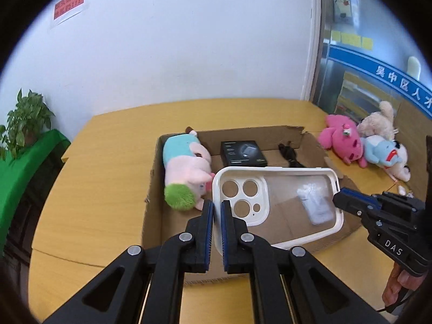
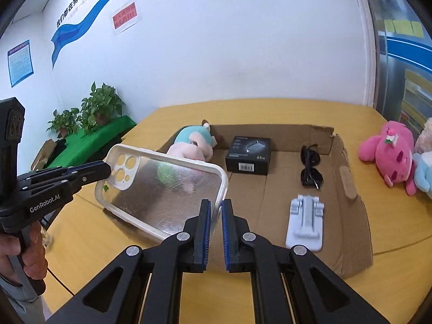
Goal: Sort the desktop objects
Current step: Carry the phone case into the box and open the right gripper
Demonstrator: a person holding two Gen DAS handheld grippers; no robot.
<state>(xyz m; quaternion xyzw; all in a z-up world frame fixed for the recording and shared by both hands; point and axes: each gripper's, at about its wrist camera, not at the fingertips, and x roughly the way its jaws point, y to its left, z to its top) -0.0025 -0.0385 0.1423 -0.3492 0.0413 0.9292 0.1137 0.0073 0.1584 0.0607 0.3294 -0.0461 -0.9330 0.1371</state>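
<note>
A clear phone case [image 1: 259, 189] with a white rim hangs tilted above the open cardboard box [image 1: 154, 189], held at both ends. My left gripper [image 1: 216, 205] is shut on the rim at the camera-cutout end. My right gripper [image 1: 336, 198] is shut on the opposite end. In the right wrist view the phone case [image 2: 162, 183] runs from the right gripper [image 2: 215, 205] up to the left gripper [image 2: 108, 168]. Inside the box [image 2: 351, 216] lie a pastel plush toy [image 2: 194, 141], a black carton [image 2: 248, 155], sunglasses [image 2: 310, 167] and a pale phone stand [image 2: 305, 221].
The box sits on a yellow wooden table [image 1: 108, 162] against a white wall. A pink plush [image 1: 341, 141], a blue one [image 1: 378, 152] and a cream one [image 1: 378, 124] lie on the table right of the box. Potted plants [image 2: 89, 110] stand on a green-covered ledge at the left.
</note>
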